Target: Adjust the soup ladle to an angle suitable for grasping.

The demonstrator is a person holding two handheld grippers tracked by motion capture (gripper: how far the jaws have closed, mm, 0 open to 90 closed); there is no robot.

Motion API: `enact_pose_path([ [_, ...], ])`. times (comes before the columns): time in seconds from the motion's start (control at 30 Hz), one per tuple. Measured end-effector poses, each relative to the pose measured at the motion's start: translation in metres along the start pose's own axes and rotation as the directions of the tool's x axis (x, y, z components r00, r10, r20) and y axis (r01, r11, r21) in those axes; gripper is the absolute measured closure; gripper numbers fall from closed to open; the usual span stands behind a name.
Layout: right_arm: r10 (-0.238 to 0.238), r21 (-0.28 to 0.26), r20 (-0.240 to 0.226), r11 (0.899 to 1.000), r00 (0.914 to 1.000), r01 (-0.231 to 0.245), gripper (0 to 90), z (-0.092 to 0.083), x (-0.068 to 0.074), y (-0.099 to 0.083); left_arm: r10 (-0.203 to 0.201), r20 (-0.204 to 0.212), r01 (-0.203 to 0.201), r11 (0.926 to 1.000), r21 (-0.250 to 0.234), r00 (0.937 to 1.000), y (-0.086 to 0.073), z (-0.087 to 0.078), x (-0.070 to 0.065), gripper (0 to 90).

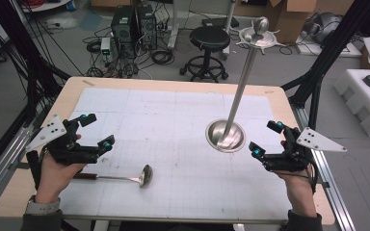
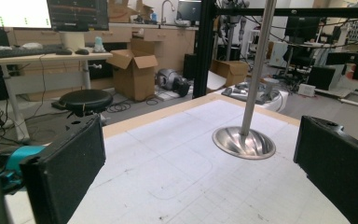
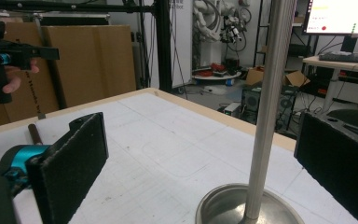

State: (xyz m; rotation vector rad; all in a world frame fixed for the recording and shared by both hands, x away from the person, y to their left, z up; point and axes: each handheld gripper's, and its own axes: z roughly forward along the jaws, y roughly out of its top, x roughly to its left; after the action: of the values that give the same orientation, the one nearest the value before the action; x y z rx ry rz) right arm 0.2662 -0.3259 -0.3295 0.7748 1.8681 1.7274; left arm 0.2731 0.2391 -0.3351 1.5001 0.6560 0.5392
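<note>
Two grippers are in my hands, one at each side of the bench, and both sets of fingers stand wide apart with nothing between them.

A ladle lies flat on the white sheet near the front edge. Its long axis runs almost straight left to right: the dark handle end points toward my left hand and slips under it in the high view, and the shiny bowl faces the middle of the bench. My left gripper hovers just above and behind that handle, fingers aimed forward and to the right, so the ladle sits below and a little nearer to me than the fingertips.

My right gripper is well apart from the ladle. It hangs just beside the round steel base of a tall metal stand, whose pole rises to a hooked dish at the top.

I judge the left hand the nearer one for a pick-up. It would need to tip down and close across the handle, squarely to that left-to-right line.
</note>
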Motion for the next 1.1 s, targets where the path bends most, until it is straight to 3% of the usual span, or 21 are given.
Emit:
enact_pose_path([
  [0.27,0.009,0.005,-0.004,1.0,1.0,-0.009,1.4,0.001,-0.001,-0.002,0.017,0.008,-0.017,0.9997,0.019,0.9998,-0.004,0.001,0.001,2.5],
  [0.37,0.013,0.007,-0.006,1.0,0.9999,-0.013,1.4,0.001,-0.001,-0.002,-0.005,0.029,0.004,0.9989,0.046,0.9996,-0.004,0.001,0.0,2.5],
  [0.4,0.014,0.005,-0.002,1.0,0.9999,-0.014,1.4,0.001,-0.002,-0.003,0.002,0.029,-0.004,0.9991,0.042,0.9996,-0.004,0.001,0.0,6.6],
  [0.47,0.022,0.008,-0.003,1.0,0.9997,-0.022,1.4,0.001,-0.003,-0.004,0.023,0.047,-0.025,0.9991,0.033,0.9986,-0.005,-0.003,-0.001,27.6],
  [0.5,0.022,0.008,-0.003,1.0,0.9997,-0.022,1.4,0.001,-0.003,-0.004,0.031,0.047,-0.032,0.9992,0.024,0.9984,-0.005,-0.005,-0.001,27.6],
  [0.53,0.02,0.011,-0.005,1.0,0.9998,-0.02,1.4,0.002,-0.003,-0.005,0.04,0.032,-0.041,0.9989,0.022,0.9987,-0.005,-0.008,-0.001,51.6],
  [0.57,0.024,0.013,-0.005,1.0,0.9997,-0.023,1.4,0.002,-0.002,-0.005,0.052,0.009,-0.053,0.9984,0.019,0.9986,-0.006,-0.01,-0.002,61.3],
  [0.6,0.024,0.013,-0.005,1.0,0.9997,-0.023,1.4,0.002,-0.002,-0.005,0.065,-0.019,-0.065,0.9978,0.013,0.9977,-0.007,-0.013,-0.001,61.3],
  [0.7,0.02,0.013,-0.007,1.0,0.9998,-0.02,1.4,0.003,-0.003,-0.005,0.065,-0.1,-0.065,0.9979,0.003,0.9929,-0.015,-0.023,0.003,87.7],
  [0.77,0.022,0.014,-0.009,1.0,0.9997,-0.022,1.4,0.004,-0.003,-0.005,0.043,-0.111,-0.042,0.999,0.014,0.9929,-0.02,-0.027,0.007,89.7],
  [0.83,0.022,0.015,-0.01,1.0,0.9997,-0.022,1.4,0.005,-0.003,-0.005,0.046,-0.144,-0.039,0.998,0.049,0.9885,-0.026,-0.031,0.01,89.8],
  [0.97,0.024,0.016,-0.014,1.0,0.9996,-0.024,1.4,0.006,-0.004,-0.005,0.03,-0.166,-0.015,0.9959,0.089,0.9856,-0.037,-0.038,0.015,89.8],
  [1.1,0.033,0.01,-0.02,0.999,0.9993,-0.032,1.4,0.006,-0.004,-0.005,0.034,-0.215,-0.003,0.9903,0.139,0.976,-0.055,-0.048,0.014,89.8],
])
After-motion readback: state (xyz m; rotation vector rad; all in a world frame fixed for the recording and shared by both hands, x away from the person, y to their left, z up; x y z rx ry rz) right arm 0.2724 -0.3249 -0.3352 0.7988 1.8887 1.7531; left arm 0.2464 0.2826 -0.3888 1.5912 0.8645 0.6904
